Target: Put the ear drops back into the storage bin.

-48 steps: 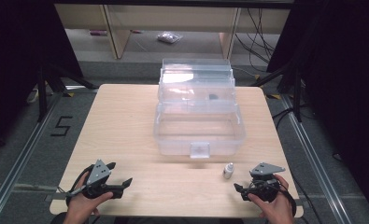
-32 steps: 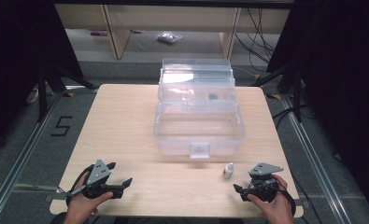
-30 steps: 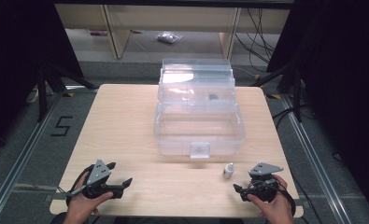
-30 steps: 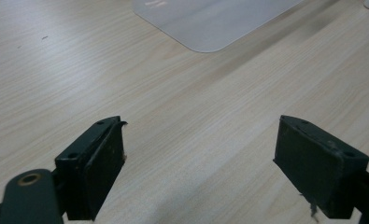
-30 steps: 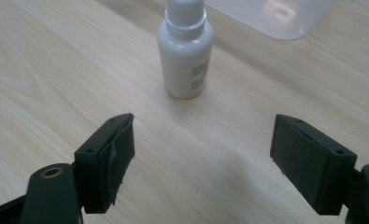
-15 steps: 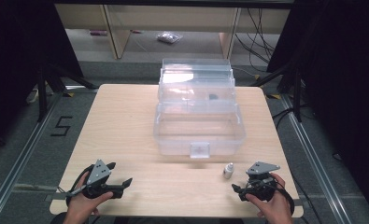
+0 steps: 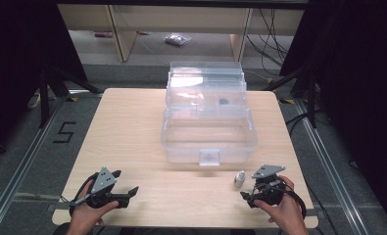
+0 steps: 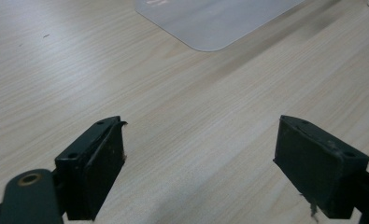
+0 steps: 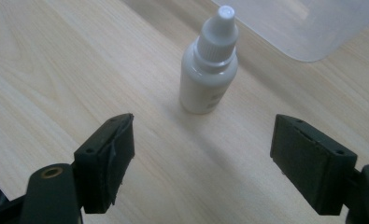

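We note a small white plastic dropper bottle [image 7: 239, 178] standing upright on the pale wood-grain table [image 7: 132, 127], near its front edge and just in front of the right corner of a large clear plastic storage box [image 7: 208, 125] with its lid tipped back. The right gripper [image 7: 249, 196] lies low at the front right of the table, held in the person's right hand [image 7: 279, 208], its jaws spread wide with nothing between them; in the right gripper view the bottle [image 9: 210, 65] stands just beyond the pads, not touched. The left gripper [image 7: 132, 191] rests at the front left, well apart from the bottle, held in the left hand [image 7: 85, 213]; its jaws are likewise wide apart over bare wood.
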Demonstrator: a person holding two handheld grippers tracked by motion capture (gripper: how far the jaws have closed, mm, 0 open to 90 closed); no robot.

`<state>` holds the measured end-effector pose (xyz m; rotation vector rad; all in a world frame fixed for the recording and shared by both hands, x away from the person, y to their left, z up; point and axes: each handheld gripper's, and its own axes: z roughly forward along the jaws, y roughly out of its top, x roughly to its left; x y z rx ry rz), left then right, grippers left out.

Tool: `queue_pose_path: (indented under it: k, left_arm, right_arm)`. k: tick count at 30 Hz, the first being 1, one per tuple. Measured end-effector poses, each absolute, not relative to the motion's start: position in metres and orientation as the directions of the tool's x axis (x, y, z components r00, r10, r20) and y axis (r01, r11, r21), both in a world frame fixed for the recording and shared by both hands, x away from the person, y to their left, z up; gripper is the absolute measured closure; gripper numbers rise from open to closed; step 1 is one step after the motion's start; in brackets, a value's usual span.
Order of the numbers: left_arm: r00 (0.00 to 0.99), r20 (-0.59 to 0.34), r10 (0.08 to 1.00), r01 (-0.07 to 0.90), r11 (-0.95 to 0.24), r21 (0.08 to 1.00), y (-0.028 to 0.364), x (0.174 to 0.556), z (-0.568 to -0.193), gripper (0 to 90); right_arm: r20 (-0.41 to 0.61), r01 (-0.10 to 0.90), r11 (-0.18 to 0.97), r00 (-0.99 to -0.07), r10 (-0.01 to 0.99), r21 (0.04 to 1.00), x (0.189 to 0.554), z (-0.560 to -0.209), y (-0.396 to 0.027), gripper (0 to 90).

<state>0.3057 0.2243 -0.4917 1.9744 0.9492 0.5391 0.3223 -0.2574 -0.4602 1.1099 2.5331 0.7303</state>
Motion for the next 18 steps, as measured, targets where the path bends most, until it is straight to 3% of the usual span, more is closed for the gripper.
queue_pose_path:
  k: [18]
  left_arm:
    - [0.615, 0.016, 0.788, 0.415, -0.341, 0.844, 0.225, 0.305, -0.492, 15.5]
  right_arm:
    - [-0.093, 0.577, 0.691, -0.735, 0.672, 0.435, 0.357, -0.452, -0.239, 32.0]
